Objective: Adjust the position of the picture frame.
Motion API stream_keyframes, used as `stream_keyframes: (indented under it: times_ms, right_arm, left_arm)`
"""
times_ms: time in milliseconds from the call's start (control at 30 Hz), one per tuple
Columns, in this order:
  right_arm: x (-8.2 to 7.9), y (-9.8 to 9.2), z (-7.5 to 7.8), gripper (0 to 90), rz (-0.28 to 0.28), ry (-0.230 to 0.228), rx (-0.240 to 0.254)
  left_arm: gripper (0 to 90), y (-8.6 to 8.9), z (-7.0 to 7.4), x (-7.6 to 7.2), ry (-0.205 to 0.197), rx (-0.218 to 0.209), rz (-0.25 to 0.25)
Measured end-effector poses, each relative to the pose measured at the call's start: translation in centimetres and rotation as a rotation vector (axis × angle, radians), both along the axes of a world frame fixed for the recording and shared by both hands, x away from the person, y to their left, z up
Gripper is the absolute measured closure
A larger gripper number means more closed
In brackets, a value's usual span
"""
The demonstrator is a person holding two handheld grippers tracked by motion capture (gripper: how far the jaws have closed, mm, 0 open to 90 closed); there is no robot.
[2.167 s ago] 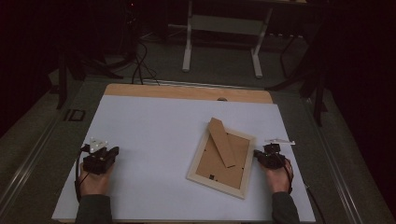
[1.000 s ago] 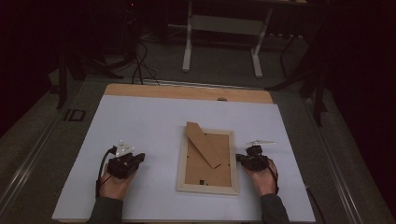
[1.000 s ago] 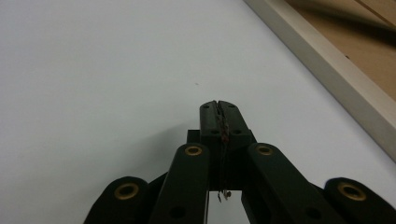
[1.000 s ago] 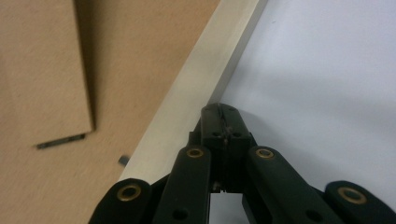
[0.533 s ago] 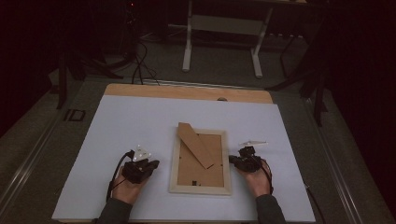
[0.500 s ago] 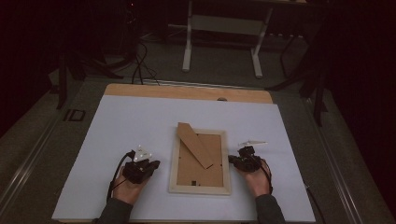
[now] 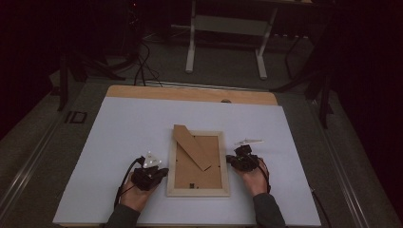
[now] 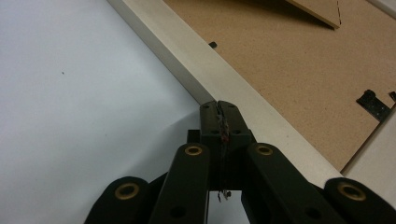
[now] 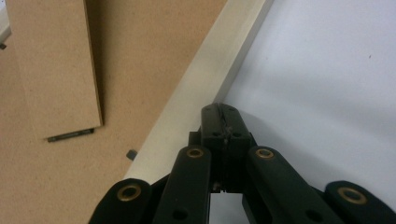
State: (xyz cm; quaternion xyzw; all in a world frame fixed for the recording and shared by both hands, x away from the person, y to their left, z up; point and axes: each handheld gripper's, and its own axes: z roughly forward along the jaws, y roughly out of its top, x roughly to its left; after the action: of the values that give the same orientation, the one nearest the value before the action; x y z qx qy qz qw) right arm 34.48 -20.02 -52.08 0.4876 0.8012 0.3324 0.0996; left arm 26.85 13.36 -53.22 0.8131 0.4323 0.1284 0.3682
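Both forearms reach in from the near edge, hands low and level. The left gripper [image 7: 160, 171] points rightward, its jaws pressed together. The right gripper [image 7: 231, 159] points leftward, apparently likewise closed, with nothing between its jaws.

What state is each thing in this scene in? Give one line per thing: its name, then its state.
Picture frame: lying face down, back up, squared to the table edge.
Stand flap: swung out, slanting across the backing board.
Left gripper: shut, fingers at the frame's left rail.
Right gripper: shut, fingers at the frame's right rail.
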Motion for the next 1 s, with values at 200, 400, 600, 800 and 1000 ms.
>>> stream_keyframes:
  times_ms: [200,400,600,800,1000]
  right_arm:
    - [0.8,0.4,0.1,90.0,-0.014,0.006,-0.004]
    - [1.9,1.0,0.1,90.0,-0.035,0.005,-0.021]
    - [3.0,1.4,0.0,90.0,-0.047,-0.001,-0.032]
    - [4.4,2.0,0.0,90.0,-0.046,0.006,-0.069]
    - [5.4,2.1,0.1,90.0,-0.055,0.016,-0.061]
  left_arm:
    - [90.0,-0.2,0.0,-0.3,0.001,0.004,0.0]
    - [90.0,-0.4,0.0,-0.6,0.009,-0.004,-0.008]
    - [90.0,-1.1,0.2,-1.1,-0.006,-0.006,-0.038]
    - [90.0,-2.2,0.2,-1.7,-0.015,-0.004,-0.07]
    - [90.0,-2.9,0.2,-2.1,-0.02,-0.01,-0.08]
